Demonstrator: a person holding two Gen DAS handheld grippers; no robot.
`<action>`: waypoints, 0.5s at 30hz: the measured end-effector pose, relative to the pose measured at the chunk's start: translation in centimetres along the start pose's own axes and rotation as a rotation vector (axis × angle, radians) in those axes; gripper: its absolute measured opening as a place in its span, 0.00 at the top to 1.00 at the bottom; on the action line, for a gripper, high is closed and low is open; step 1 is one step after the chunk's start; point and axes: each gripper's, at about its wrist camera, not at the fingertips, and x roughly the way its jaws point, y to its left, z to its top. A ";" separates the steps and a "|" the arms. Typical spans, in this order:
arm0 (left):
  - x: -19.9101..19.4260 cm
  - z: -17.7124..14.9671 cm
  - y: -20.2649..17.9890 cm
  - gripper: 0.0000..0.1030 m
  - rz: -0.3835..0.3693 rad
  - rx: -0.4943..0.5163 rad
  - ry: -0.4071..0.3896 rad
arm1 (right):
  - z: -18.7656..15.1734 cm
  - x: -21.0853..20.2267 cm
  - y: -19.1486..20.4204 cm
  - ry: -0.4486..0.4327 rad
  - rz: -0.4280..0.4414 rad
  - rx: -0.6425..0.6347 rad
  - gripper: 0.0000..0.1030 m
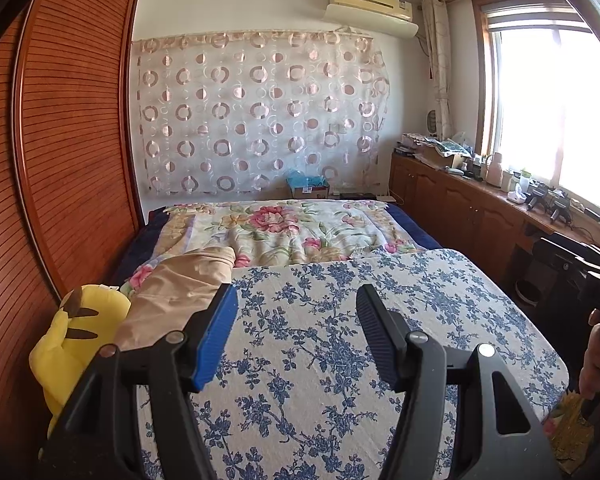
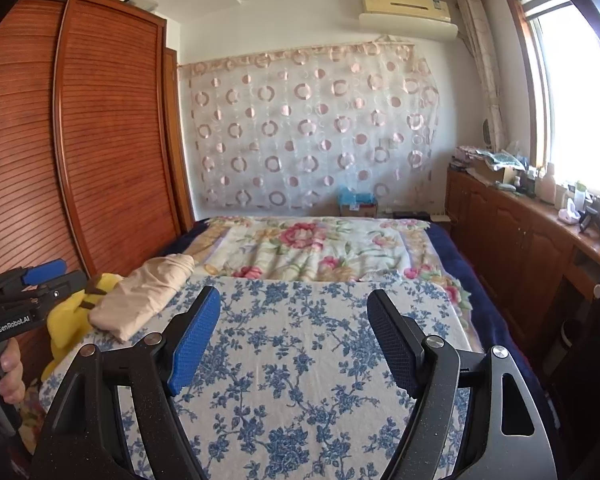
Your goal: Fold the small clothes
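A beige garment [image 1: 180,292] [image 2: 148,296], folded into a long bundle, lies at the left edge of the blue-flowered board [image 1: 340,352] [image 2: 292,360] and partly on the bed behind it. My left gripper [image 1: 297,294] hovers over the board, open, with nothing between its fingers; its blue pad is just right of the garment. My right gripper [image 2: 294,296] also stands open and empty above the board's middle, to the right of the garment. A hand [image 2: 4,368] holds the left tool at the left edge of the right wrist view.
A yellow plush toy [image 1: 80,332] [image 2: 76,312] sits left of the garment, against the wooden wardrobe [image 1: 60,140]. A floral quilt [image 1: 284,232] covers the bed beyond the board. A cluttered wooden cabinet [image 1: 460,200] runs along the right under the window.
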 end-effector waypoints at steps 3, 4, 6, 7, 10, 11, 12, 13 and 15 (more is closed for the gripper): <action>0.0 0.0 0.0 0.40 0.001 0.003 -0.001 | 0.0 0.0 0.0 -0.001 0.001 0.000 0.25; -0.1 0.1 0.1 0.40 0.001 0.005 -0.002 | 0.0 0.0 0.0 -0.001 0.000 0.001 0.25; -0.1 0.1 0.1 0.40 0.004 0.004 -0.004 | 0.0 0.0 0.0 -0.002 0.000 -0.001 0.25; -0.1 0.1 0.1 0.40 0.005 0.005 -0.006 | 0.0 0.0 0.0 -0.001 0.001 -0.001 0.25; -0.2 0.2 0.1 0.40 0.005 0.005 -0.007 | 0.0 0.0 -0.1 -0.001 0.001 0.000 0.25; -0.2 0.2 0.2 0.40 0.005 0.006 -0.008 | 0.0 0.0 0.0 -0.002 0.001 -0.001 0.25; -0.3 0.3 0.0 0.40 0.005 0.007 -0.009 | 0.0 0.0 -0.1 -0.002 0.001 -0.001 0.25; -0.4 0.4 0.0 0.40 0.005 0.008 -0.011 | 0.0 0.0 -0.1 -0.001 0.002 -0.001 0.25; -0.4 0.4 0.0 0.40 0.005 0.008 -0.012 | 0.0 -0.1 0.0 -0.003 -0.001 0.001 0.25</action>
